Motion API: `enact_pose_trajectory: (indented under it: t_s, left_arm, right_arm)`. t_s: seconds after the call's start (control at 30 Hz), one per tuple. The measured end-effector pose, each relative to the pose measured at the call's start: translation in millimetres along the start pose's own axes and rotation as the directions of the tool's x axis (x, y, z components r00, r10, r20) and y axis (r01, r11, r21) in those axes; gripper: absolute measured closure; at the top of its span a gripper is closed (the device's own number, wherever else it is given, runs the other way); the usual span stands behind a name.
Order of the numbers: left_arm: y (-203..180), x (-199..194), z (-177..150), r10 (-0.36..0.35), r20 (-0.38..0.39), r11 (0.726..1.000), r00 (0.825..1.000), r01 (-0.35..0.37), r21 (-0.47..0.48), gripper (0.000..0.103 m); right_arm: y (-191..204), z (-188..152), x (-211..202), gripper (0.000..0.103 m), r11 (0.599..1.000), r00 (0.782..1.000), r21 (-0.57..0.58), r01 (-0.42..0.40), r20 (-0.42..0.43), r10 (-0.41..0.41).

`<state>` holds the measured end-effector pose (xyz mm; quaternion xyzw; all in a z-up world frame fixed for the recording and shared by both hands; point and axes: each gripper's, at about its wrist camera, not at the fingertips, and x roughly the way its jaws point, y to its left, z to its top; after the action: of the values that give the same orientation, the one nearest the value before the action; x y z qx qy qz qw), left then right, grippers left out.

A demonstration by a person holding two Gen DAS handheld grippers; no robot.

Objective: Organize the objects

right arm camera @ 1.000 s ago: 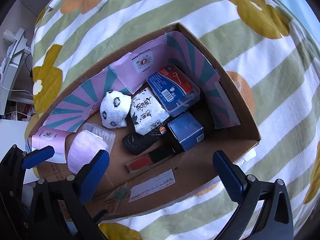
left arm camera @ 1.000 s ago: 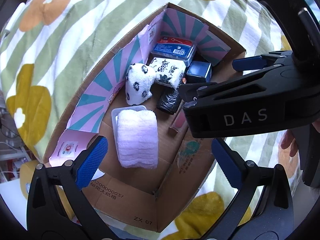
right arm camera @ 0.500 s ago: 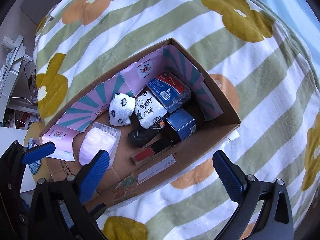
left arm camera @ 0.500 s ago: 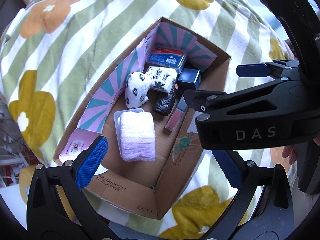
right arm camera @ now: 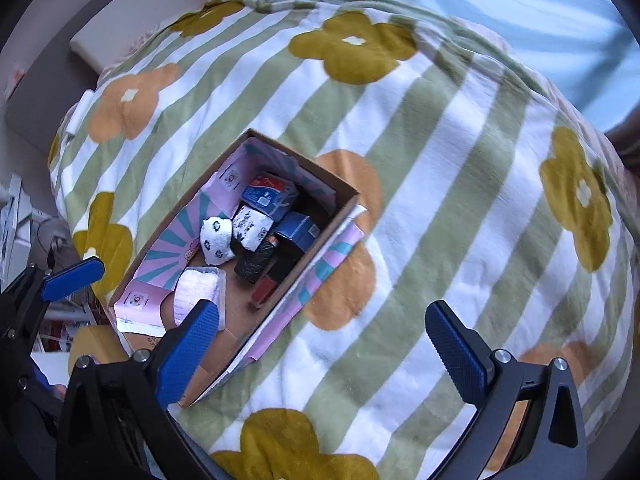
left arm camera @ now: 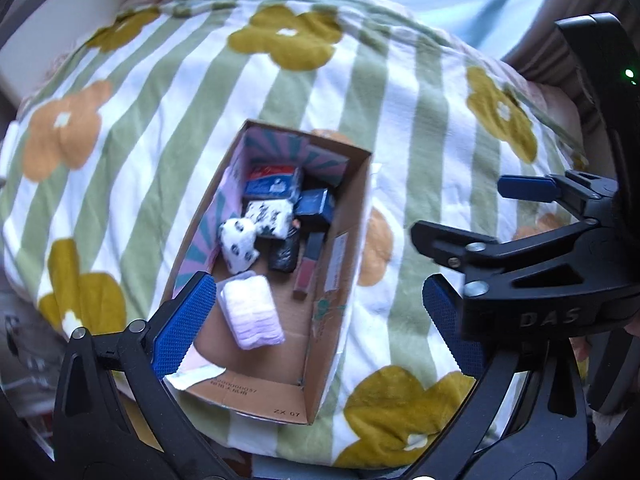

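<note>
A: Since a second ago I've pulled both grippers up and back; the cardboard box (left arm camera: 280, 264) was filling the view then and now sits small, well below both pairs of jaws, with the striped blanket (right arm camera: 440, 160) spread wide around it on the bed.

B: Anything in hand?

A: No; the left gripper (left arm camera: 316, 316) has its jaws wide apart with nothing between them, and the right gripper (right arm camera: 324, 344) likewise stands spread and empty; the right one crosses the left camera's view to the right of the box.

B: Where are the things?

A: All inside the box; the blue-and-red plastic case (left arm camera: 272, 184) lies at the box's far end, the dark blue carton (left arm camera: 316, 206) just beside it against the right wall, the printed tissue pack (left arm camera: 268, 216) and the spotted white plush (left arm camera: 238, 246) nearer the middle, touching each other; a black bundle (left arm camera: 284, 256) and a slim red stick (left arm camera: 308, 268) lie alongside; the folded pale towel (left arm camera: 252, 316) rests at the near end.

B: Why packed like that?

A: I'd judge they're set in close so everything fits in one box; nothing loose shows on the blanket, so the sorting looks finished to me, and the grippers stand off from the box for that reason.
</note>
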<state>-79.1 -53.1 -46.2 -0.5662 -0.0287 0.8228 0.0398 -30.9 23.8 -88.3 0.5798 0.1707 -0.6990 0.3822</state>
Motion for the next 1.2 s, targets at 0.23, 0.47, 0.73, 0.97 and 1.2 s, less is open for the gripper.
enact_pose_trajectory:
  t_s: [0.23, 0.47, 0.73, 0.97, 1.2]
  left_arm:
    - [-34.7, -8.7, 6.3, -0.075, 0.011, 0.991, 0.997, 0.074, 0.115, 0.000]
    - [-57.4, -12.2, 10.5, -0.128, 0.035, 0.973, 0.991, 0.119, 0.196, 0.000]
    - [-69.1, -15.9, 4.4, -0.137, 0.072, 0.968, 0.988, 0.119, 0.221, 0.000]
    - [-76.7, -17.8, -0.8, -0.144, 0.071, 0.964, 0.987, 0.124, 0.235, 0.000]
    - [-77.5, -20.5, -3.0, -0.146, 0.074, 0.963, 0.987, 0.124, 0.238, 0.000]
  right_arm:
    - [-65.7, -55.3, -53.5, 0.000, 0.942, 0.991, 0.325, 0.088, 0.066, -0.115]
    - [-95.9, -120.4, -81.8, 0.000, 0.850, 0.966, 0.502, 0.161, 0.096, -0.240]
    - [-104.3, -159.2, -84.8, 0.000, 0.791, 0.952, 0.584, 0.185, 0.094, -0.292]
    - [-105.3, -164.9, -94.9, 0.000, 0.782, 0.943, 0.595, 0.189, 0.112, -0.313]
    - [-102.7, -164.1, -96.3, 0.000, 0.785, 0.942, 0.593, 0.183, 0.123, -0.312]
